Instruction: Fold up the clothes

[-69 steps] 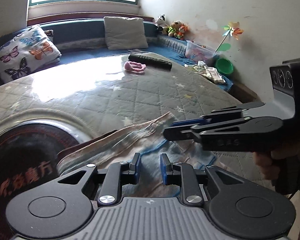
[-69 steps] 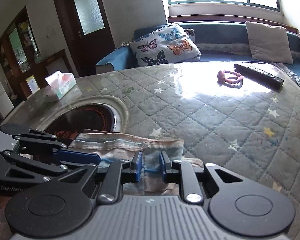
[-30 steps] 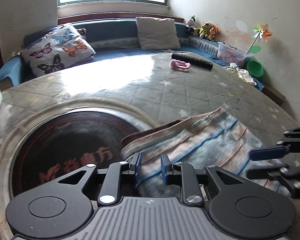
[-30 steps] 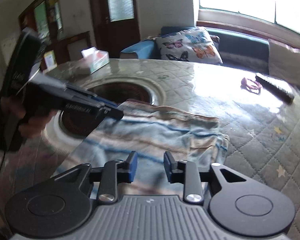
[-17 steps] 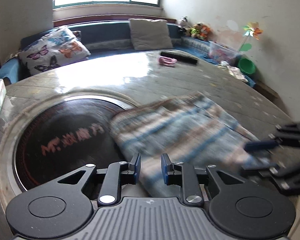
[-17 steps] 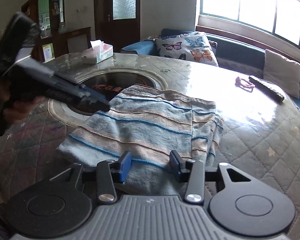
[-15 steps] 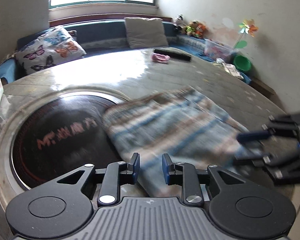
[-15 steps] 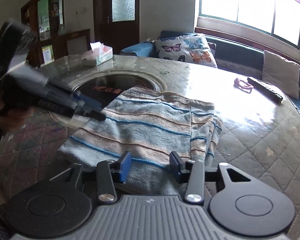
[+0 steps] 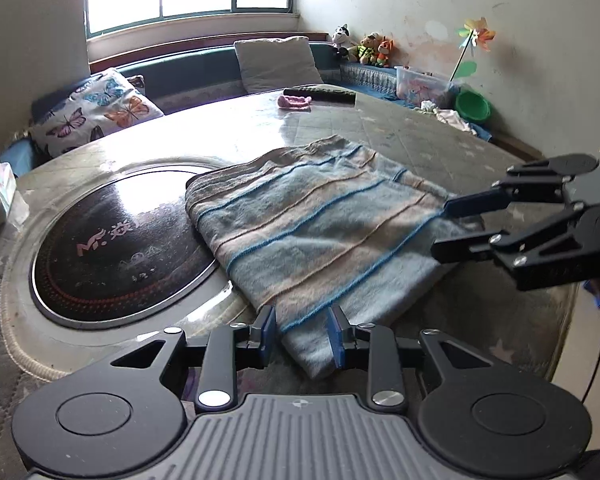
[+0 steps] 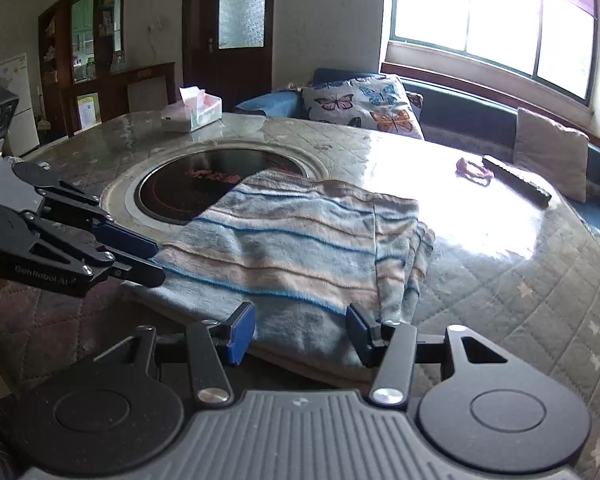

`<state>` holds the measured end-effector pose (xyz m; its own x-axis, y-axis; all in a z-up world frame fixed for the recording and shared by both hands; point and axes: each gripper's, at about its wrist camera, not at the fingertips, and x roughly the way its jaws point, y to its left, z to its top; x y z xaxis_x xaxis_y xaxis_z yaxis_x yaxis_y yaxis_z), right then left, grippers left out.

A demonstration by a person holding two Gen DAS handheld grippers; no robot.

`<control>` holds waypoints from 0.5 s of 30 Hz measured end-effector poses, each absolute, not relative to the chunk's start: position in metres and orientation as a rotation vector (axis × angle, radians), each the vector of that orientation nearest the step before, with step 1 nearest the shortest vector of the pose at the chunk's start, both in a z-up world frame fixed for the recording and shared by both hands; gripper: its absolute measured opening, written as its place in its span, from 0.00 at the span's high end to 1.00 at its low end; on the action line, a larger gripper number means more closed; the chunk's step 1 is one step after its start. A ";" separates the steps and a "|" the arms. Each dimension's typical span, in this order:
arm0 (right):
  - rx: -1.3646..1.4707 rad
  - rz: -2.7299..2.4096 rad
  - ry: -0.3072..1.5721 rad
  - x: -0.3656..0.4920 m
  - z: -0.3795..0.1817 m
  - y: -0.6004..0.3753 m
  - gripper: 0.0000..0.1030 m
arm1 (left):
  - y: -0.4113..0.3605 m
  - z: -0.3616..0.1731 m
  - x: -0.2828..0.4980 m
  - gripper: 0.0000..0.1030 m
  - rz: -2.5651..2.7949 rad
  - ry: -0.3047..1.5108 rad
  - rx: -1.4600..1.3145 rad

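Note:
A blue-and-beige striped cloth (image 9: 308, 224) lies folded flat on the quilted table, its far-left corner over the black round cooktop (image 9: 112, 248). My left gripper (image 9: 301, 334) has its jaws opening, and the cloth's near corner lies loose between the blue pads. In the right wrist view that gripper (image 10: 159, 262) sits at the cloth's left corner. The jaws of my right gripper (image 10: 300, 332) are opening too, with the cloth's (image 10: 300, 248) near edge between them, not pinched. The left wrist view shows it (image 9: 440, 227) at the cloth's right edge.
A tissue box (image 10: 192, 114) stands beyond the cooktop. A black remote (image 10: 516, 180) and a pink item (image 10: 474, 170) lie at the far side. Cushions line the bench under the window. The table's rounded edge (image 9: 556, 344) runs close behind both grippers.
Both grippers drew apart and back toward the near table edge, laying the cloth out flat. Their jaws have widened and let the cloth go.

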<state>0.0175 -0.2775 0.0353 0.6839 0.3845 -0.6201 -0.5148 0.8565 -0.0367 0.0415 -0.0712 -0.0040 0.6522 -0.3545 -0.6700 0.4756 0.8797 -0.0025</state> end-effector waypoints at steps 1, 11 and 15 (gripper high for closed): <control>-0.219 0.506 0.642 0.017 0.033 -0.278 0.50 | -0.071 -0.006 0.040 0.70 -0.472 0.716 0.189; -0.165 0.484 0.635 0.019 0.037 -0.283 0.45 | -0.069 -0.005 0.041 0.70 -0.451 0.739 0.157; -0.146 0.488 0.655 0.023 0.034 -0.287 0.45 | -0.067 -0.002 0.041 0.70 -0.452 0.749 0.145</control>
